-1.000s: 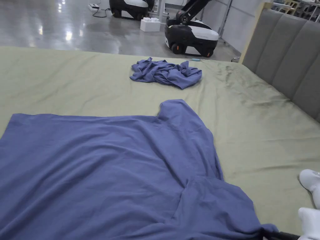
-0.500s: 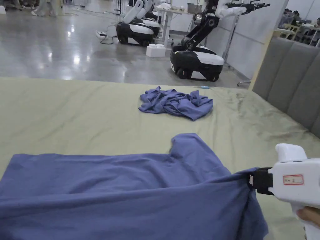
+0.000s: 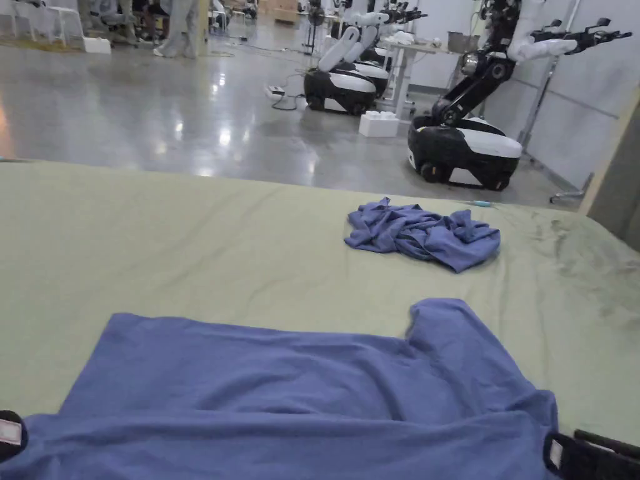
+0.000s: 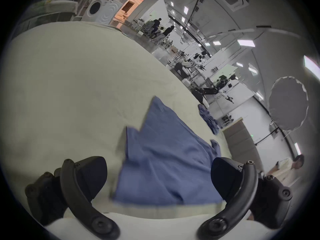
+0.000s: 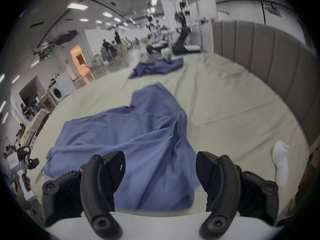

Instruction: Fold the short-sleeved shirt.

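Observation:
The blue short-sleeved shirt (image 3: 300,400) lies spread on the green bed sheet (image 3: 187,250), one sleeve (image 3: 450,331) pointing away from me. My left gripper (image 3: 7,434) sits at the shirt's near left edge and my right gripper (image 3: 584,456) at its near right edge. In the left gripper view the left gripper (image 4: 158,162) has its jaws wide apart with the shirt (image 4: 166,157) lying between them, not pinched. The right gripper (image 5: 160,155) is also open over the shirt (image 5: 138,139) in its own view.
A crumpled blue garment (image 3: 425,234) lies farther back on the bed. A grey padded headboard (image 5: 268,62) runs along the right side. A white cloth item (image 5: 280,160) rests on the sheet to the right. Wheeled robots (image 3: 465,150) stand on the shiny floor beyond the bed.
The right gripper held the shirt's right edge raised half a second ago; it is now low at the near edge and open. The left gripper has come into view. The head camera tilted up.

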{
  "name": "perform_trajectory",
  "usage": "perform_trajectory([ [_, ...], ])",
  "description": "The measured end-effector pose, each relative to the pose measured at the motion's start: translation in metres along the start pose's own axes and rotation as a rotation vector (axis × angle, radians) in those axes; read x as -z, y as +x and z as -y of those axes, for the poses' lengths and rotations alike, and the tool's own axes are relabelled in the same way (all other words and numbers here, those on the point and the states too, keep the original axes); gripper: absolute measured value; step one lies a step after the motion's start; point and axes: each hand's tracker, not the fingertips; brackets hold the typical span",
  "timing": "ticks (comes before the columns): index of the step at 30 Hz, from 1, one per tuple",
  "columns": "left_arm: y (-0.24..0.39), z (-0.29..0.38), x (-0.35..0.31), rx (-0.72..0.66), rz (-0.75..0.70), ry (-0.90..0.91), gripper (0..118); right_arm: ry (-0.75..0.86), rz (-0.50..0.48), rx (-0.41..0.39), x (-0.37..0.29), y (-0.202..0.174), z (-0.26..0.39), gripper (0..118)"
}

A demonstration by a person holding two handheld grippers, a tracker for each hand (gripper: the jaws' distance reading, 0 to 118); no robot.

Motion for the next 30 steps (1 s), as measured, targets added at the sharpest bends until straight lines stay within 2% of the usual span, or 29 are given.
perform_trajectory([
  [2,0.001,0.010,-0.016,0.084,0.076,-0.230,118,-0.035,0.003,-0.006,-0.027,-0.007,0.025,91],
  [3,0.002,0.021,-0.022,0.124,0.070,-0.242,118,-0.054,-0.002,0.006,-0.035,-0.009,0.037,90],
  [4,0.006,0.034,-0.032,0.182,-0.053,-0.159,118,-0.068,-0.024,0.015,-0.043,-0.010,0.051,84],
  [5,0.007,0.042,-0.035,0.251,-0.170,-0.098,109,-0.081,-0.038,0.035,-0.050,-0.013,0.065,65],
  [6,0.009,0.047,-0.039,0.312,-0.249,-0.075,62,-0.094,-0.038,0.037,-0.054,-0.017,0.076,20],
  [7,0.007,0.051,-0.041,0.342,-0.270,-0.050,8,-0.100,-0.029,0.031,-0.057,-0.022,0.088,5],
  [8,0.003,0.051,-0.040,0.299,-0.323,-0.045,0,-0.100,-0.007,-0.005,-0.062,-0.028,0.100,5],
  [10,-0.014,0.043,-0.035,0.204,-0.277,-0.083,0,-0.152,0.014,-0.073,-0.061,-0.038,0.110,5],
  [12,-0.015,0.035,-0.028,0.241,-0.308,-0.083,0,-0.172,-0.023,-0.063,-0.061,-0.041,0.114,5],
  [14,-0.007,0.031,-0.020,0.351,-0.368,-0.062,0,-0.167,-0.040,-0.047,-0.061,-0.043,0.110,5],
  [16,-0.004,0.015,-0.015,0.349,-0.290,-0.059,1,-0.142,-0.051,-0.028,-0.062,-0.043,0.103,5],
  [17,0.001,0.014,-0.011,0.322,-0.241,-0.065,12,-0.128,-0.046,-0.018,-0.062,-0.042,0.100,5],
  [19,0.002,0.002,0.002,0.290,-0.221,-0.056,89,-0.115,-0.035,-0.013,-0.063,-0.043,0.092,5],
  [20,0.002,-0.004,0.012,0.293,-0.231,-0.068,104,-0.109,-0.033,-0.013,-0.064,-0.043,0.090,5],
  [23,0.001,-0.006,0.043,0.311,-0.281,-0.132,101,-0.108,-0.033,-0.020,-0.066,-0.041,0.087,5],
  [25,0.001,-0.002,0.058,0.315,-0.303,-0.182,91,-0.116,-0.027,-0.026,-0.065,-0.040,0.087,5],
  [26,0.000,0.002,0.063,0.311,-0.281,-0.209,91,-0.124,-0.021,-0.026,-0.064,-0.038,0.086,5],
  [27,0.001,0.005,0.066,0.310,-0.285,-0.232,53,-0.128,-0.011,-0.025,-0.063,-0.036,0.086,5],
  [28,0.002,0.010,0.069,0.319,-0.330,-0.244,23,-0.134,0.017,-0.021,-0.062,-0.033,0.084,5],
  [29,0.002,0.013,0.067,0.324,-0.320,-0.237,17,-0.127,0.047,-0.022,-0.061,-0.028,0.082,5],
  [30,0.004,0.015,0.065,0.347,-0.309,-0.236,16,-0.101,0.073,-0.022,-0.060,-0.024,0.078,13],
])
